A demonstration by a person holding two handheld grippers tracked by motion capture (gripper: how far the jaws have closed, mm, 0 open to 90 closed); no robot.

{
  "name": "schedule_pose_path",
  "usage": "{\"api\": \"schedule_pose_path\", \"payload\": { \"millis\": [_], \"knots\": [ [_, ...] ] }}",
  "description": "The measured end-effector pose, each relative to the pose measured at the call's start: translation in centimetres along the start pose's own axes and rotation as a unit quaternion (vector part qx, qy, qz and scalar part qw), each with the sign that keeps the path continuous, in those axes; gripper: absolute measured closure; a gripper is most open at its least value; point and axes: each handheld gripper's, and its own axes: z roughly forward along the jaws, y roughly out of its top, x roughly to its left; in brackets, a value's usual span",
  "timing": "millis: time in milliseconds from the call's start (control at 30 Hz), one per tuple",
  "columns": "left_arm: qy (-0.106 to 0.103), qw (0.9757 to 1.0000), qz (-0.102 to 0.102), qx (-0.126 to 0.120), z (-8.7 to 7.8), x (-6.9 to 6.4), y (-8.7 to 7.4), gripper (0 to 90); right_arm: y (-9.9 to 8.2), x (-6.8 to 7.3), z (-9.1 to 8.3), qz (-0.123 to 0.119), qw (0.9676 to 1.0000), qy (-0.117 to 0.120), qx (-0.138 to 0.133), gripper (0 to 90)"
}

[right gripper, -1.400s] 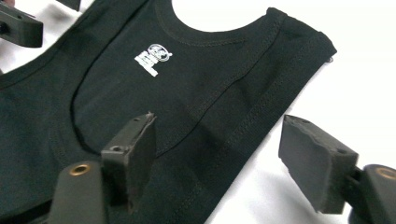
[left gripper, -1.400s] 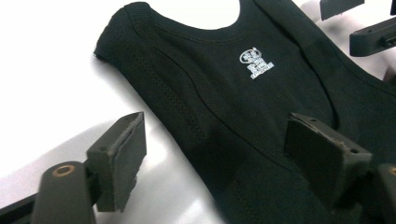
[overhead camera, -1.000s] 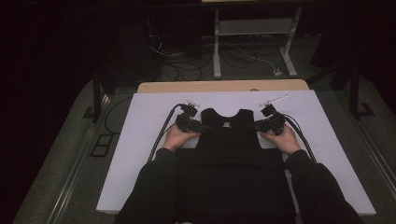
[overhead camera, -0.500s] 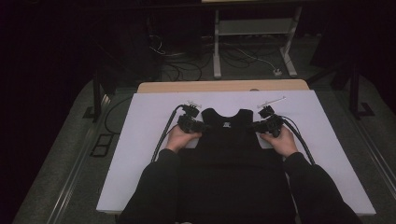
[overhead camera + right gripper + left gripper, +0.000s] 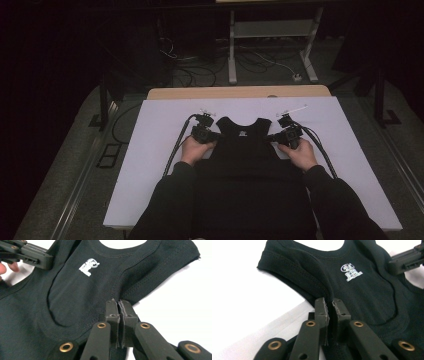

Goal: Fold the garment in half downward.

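**Both grippers pinch the armholes of the black top**

The person's forearms reach in from the near edge, one hand on each side of the black sleeveless top (image 5: 245,165), which lies flat on the white table (image 5: 150,150) with its neckline at the far end. The left gripper (image 5: 216,135) points inward at the garment's left armhole, the right gripper (image 5: 272,136) inward at the right one, both held low and level. In the left gripper view the jaws are pressed together with the armhole seam pinched between them; the right gripper view shows the same at the other armhole edge.

Since the earlier frames both hands sit in the same spots, and both pairs of jaws have just been closing onto the fabric.
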Motion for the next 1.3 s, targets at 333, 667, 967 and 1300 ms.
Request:
{"api": "schedule_pose_path", "payload": {
  "millis": [333,667,967,1300],
  "knots": [
    [0.014,0.9998,0.016,0.0,-0.9,-0.6,0.2,85.4,0.1,0.3,-1.2,0.003,0.9996,0.014,-0.023,86.6],
    [0.005,0.9997,0.02,-0.016,-2.1,-1.1,0.4,85.3,0.3,0.7,-2.8,0.002,0.9986,0.027,-0.044,86.6],
    [-0.004,0.9992,0.021,-0.033,-3.1,-1.4,-0.2,85.3,0.3,1.3,-3.7,-0.002,0.9977,0.04,-0.055,86.5],
    [-0.017,0.9985,0.025,-0.045,-4.8,-2.0,-0.3,85.3,-0.1,1.9,-5.1,-0.005,0.9965,0.048,-0.068,86.5]
  ]
}}
